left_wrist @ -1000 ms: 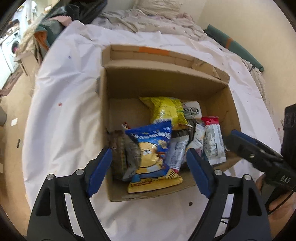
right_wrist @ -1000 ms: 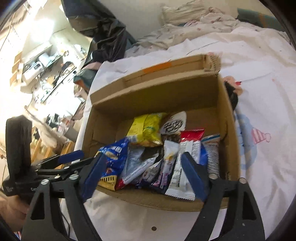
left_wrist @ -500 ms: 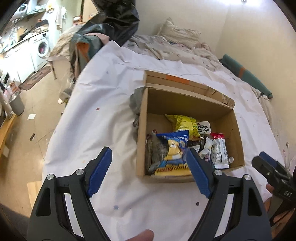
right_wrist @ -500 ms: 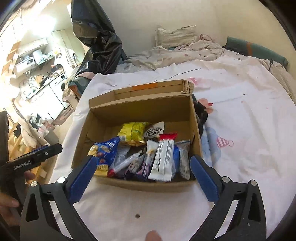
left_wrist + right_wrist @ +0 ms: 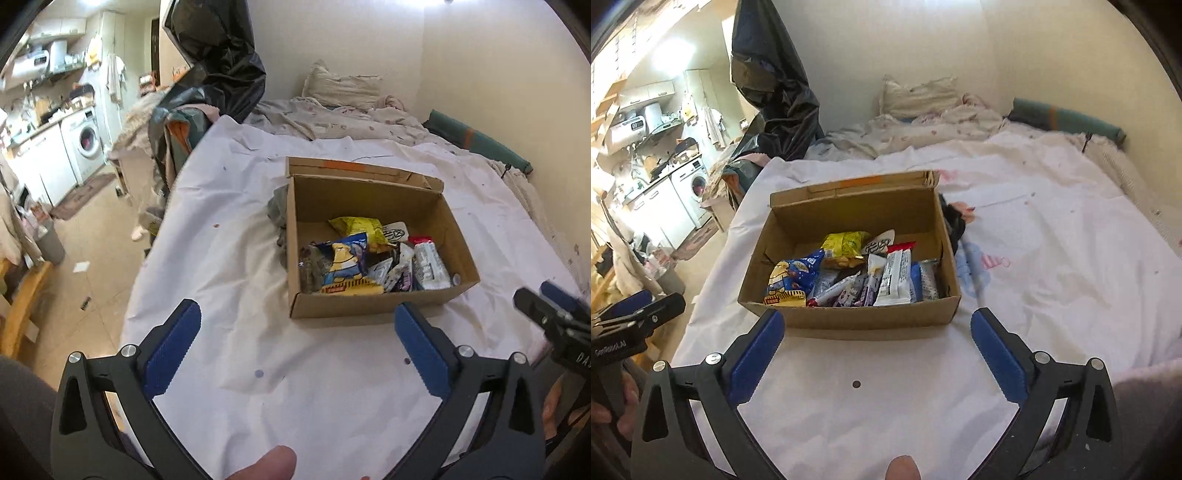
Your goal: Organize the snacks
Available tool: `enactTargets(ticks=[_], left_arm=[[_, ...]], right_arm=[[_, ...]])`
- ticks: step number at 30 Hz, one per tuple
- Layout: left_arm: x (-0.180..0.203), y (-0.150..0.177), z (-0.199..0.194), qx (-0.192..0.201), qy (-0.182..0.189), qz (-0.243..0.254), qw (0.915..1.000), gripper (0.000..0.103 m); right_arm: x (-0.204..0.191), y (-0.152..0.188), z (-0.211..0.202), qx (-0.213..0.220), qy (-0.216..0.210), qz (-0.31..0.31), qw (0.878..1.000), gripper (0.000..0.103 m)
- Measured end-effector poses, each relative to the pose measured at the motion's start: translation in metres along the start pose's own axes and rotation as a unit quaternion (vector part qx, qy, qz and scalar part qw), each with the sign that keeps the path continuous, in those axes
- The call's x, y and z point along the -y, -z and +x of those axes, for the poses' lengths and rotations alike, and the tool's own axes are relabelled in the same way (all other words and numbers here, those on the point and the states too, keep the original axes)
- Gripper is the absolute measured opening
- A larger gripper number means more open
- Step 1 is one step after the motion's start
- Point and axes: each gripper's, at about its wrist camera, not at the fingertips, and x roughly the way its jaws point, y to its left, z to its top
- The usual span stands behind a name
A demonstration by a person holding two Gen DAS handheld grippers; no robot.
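Note:
An open cardboard box (image 5: 369, 308) (image 5: 871, 317) sits on a white sheet and holds several snack packs: a blue cartoon bag (image 5: 345, 260) (image 5: 792, 277), a yellow bag (image 5: 356, 227) (image 5: 844, 242), and white bars (image 5: 428, 264) (image 5: 895, 277). My left gripper (image 5: 295, 325) is open and empty, held back from the box's near left corner. My right gripper (image 5: 877, 325) is open and empty, just in front of the box's near wall. Each gripper shows at the edge of the other's view.
The white sheet (image 5: 1052, 258) covers a bed with rumpled bedding and a pillow (image 5: 343, 88) at the back. A black bag (image 5: 218, 55) hangs at the far left. Dark cloth (image 5: 955, 221) lies against the box's right side. The floor (image 5: 85, 229) drops off left.
Both grippers have pulled back and up from above the box; the box now looks smaller and farther away. Both stay open and empty.

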Motion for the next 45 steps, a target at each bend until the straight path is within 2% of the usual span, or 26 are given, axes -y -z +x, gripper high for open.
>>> enactTargets(ticks=[7, 10, 19, 45], left_arm=[[-0.008, 0.01, -0.013, 0.027, 0.003, -0.024, 0.9994, 0.103], [-0.005, 0.01, -0.014, 0.042, -0.008, -0.015, 0.999, 0.103], [0.006, 0.011, -0.006, 0.041, -0.007, 0.001, 0.9992, 0.103], [0.009, 0.013, -0.008, 0.038, -0.006, 0.007, 0.9993, 0.103]], right_arm=[[-0.008, 0.0, -0.012, 0.044, 0.018, -0.013, 0.999, 0.103], [-0.009, 0.0, -0.004, 0.032, 0.014, -0.013, 0.999, 0.103], [-0.013, 0.002, 0.004, 0.016, 0.015, -0.014, 1.0, 0.103], [-0.017, 0.003, 0.002, 0.021, 0.014, -0.023, 0.999, 0.103]])
